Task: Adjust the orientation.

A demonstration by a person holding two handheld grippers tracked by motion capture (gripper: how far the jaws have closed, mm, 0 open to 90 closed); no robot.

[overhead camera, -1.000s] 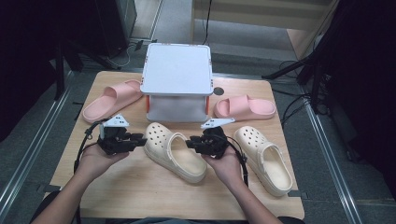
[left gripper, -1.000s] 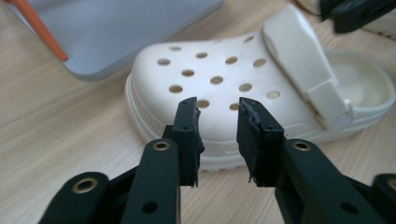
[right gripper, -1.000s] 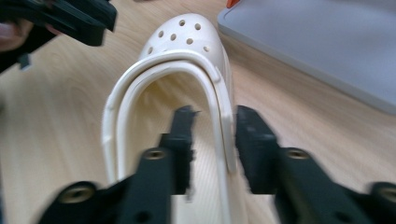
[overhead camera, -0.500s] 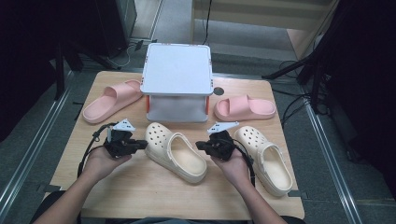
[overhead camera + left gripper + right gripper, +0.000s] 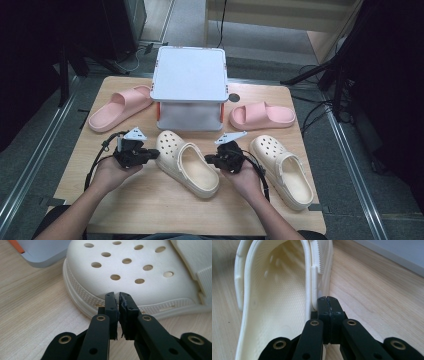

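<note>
though light and springy, likely slick foam: cream clog (image 5: 187, 162) lying mid-table before the grey box (image 5: 190, 75), between both tongs. left gripper (image 5: 116, 295) and right gripper (image 5: 328, 299) pinched shut, empty. best gripped at the rim.

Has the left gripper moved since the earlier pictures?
Yes. The left gripper has shifted slightly away from the cream clog and its jaws have just closed, empty.
</note>
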